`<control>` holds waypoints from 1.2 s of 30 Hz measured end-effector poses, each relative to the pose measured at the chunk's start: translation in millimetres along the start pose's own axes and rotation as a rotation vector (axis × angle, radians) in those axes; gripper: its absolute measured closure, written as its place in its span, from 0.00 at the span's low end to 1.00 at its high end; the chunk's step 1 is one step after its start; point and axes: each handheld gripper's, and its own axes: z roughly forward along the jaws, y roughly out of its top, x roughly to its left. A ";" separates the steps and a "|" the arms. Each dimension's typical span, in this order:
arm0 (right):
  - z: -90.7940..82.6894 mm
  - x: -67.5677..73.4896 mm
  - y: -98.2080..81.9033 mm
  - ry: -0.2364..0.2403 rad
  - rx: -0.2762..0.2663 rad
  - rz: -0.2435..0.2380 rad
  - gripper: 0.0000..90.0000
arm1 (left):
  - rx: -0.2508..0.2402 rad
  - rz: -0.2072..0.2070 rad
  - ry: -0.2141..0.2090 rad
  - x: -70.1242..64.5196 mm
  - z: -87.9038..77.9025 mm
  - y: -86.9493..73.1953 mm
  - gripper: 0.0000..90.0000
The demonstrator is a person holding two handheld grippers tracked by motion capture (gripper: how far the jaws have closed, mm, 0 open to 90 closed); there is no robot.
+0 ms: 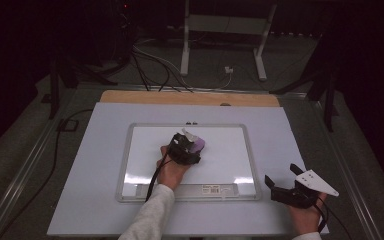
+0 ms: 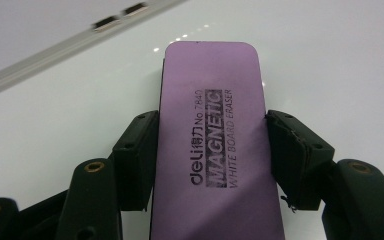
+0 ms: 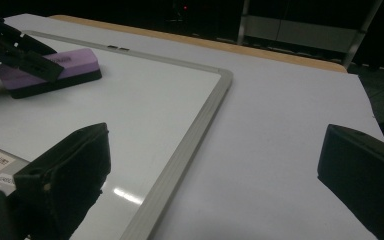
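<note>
A purple magnetic whiteboard eraser (image 2: 212,140) lies flat on the whiteboard (image 1: 230,150), its printed top facing up. My left gripper (image 1: 186,146) is shut on it, both pads (image 2: 137,155) pressed against its long sides. In the right gripper view the eraser (image 3: 55,72) sits at the far left with the left gripper's jaw over it. My right gripper (image 1: 284,177) rests off the board at the table's front right, jaws wide apart with nothing between them; its fingers (image 3: 65,175) frame the board's corner.
The whiteboard's grey frame (image 3: 195,130) runs diagonally just ahead of the right gripper. A white sheet (image 1: 290,135) covers the table under the board. A label (image 1: 214,189) sits on the board's near rail. Cables and a stand's legs (image 1: 185,55) lie beyond the table.
</note>
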 end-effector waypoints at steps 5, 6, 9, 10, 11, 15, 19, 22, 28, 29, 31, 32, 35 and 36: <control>0.3 0.4 0.1 0.001 0.001 -0.003 0.01 | 0.002 -0.040 0.040 11.8 -0.1 -1.0 0.47; 0.4 0.2 0.2 0.001 0.000 -0.002 0.01 | 0.004 -0.046 0.047 13.9 -0.3 -1.3 0.47; 0.8 -0.3 0.0 0.001 0.001 -0.002 0.01 | 0.005 -0.062 0.071 20.2 -0.6 -2.1 0.47; 0.7 -0.2 0.1 0.000 0.001 -0.003 0.01 | 0.004 -0.065 0.078 21.3 -0.7 -2.4 0.47; 0.7 -0.2 0.1 0.001 0.001 -0.003 0.01 | 0.006 -0.066 0.086 23.2 -1.1 -2.9 0.47; 0.6 -0.1 -0.1 0.001 0.002 -0.003 0.01 | 0.013 -0.095 0.118 30.3 -2.8 -4.0 0.47; 0.6 -1.1 -0.4 -0.001 0.001 0.001 0.01 | -0.005 -0.128 0.119 38.3 -8.4 -4.9 0.47; 0.3 -1.4 -0.4 -0.003 0.001 0.002 0.01 | -0.026 -0.139 0.121 41.3 -13.5 -4.7 0.47; 0.0 -1.0 -0.3 -0.004 0.000 0.001 0.01 | -0.059 -0.162 0.127 49.6 -24.7 -6.4 0.47; 0.1 -0.9 -0.3 -0.004 0.001 0.001 0.01 | -0.063 -0.163 0.126 50.6 -26.0 -6.6 0.47; 0.5 -1.0 -0.2 -0.005 0.001 0.000 0.01 | -0.070 -0.164 0.124 52.3 -28.8 -7.3 0.47; 0.5 -1.0 -0.3 -0.005 0.001 0.000 0.01 | -0.073 -0.168 0.125 52.7 -29.9 -7.6 0.47; 0.3 -0.7 -0.3 -0.004 0.001 0.001 0.01 | -0.081 -0.172 0.117 54.1 -33.1 -9.4 0.47; 0.1 -0.6 -0.1 -0.004 0.001 0.001 0.01 | -0.082 -0.174 0.116 54.5 -33.9 -10.0 0.47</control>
